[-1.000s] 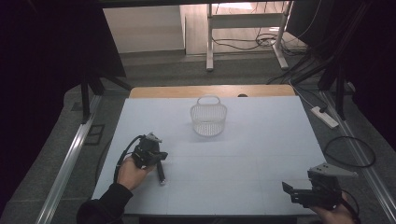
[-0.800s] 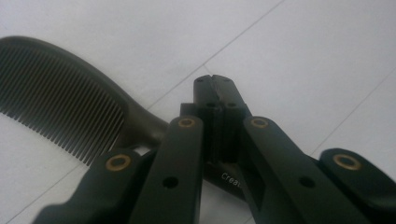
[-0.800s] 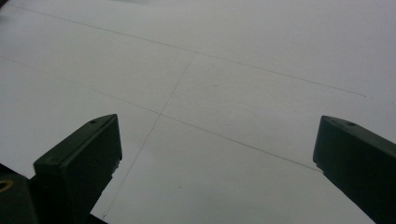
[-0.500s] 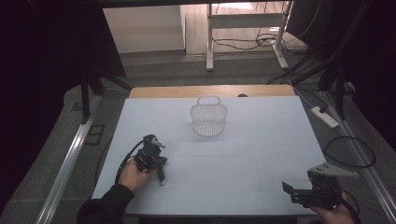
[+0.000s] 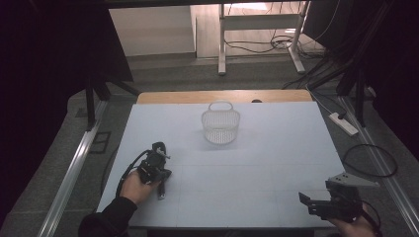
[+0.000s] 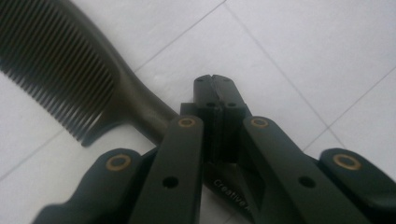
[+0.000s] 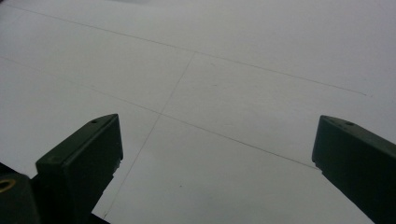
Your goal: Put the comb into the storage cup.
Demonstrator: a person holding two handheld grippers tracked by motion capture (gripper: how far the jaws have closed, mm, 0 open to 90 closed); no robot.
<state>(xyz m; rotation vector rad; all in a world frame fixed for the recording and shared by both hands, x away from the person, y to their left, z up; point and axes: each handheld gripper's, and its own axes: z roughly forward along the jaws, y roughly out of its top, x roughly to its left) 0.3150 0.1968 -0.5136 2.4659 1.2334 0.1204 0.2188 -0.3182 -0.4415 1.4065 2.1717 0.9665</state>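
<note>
While your left gripper (image 6: 215, 93) clamps the handle of the dark fine-toothed comb (image 6: 70, 70) lying flat on the white table (image 5: 257, 173), your right gripper (image 7: 217, 154) gapes empty.

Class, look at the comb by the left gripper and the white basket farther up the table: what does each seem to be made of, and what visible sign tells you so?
Comb: probably moulded plastic, dark with a smooth, slightly glossy finish; its even, fine teeth run into a one-piece handle.
Basket: likely white plastic, matte; its walls are a regular open lattice with a thin loop handle, though wire cannot be ruled out at this distance.
</note>
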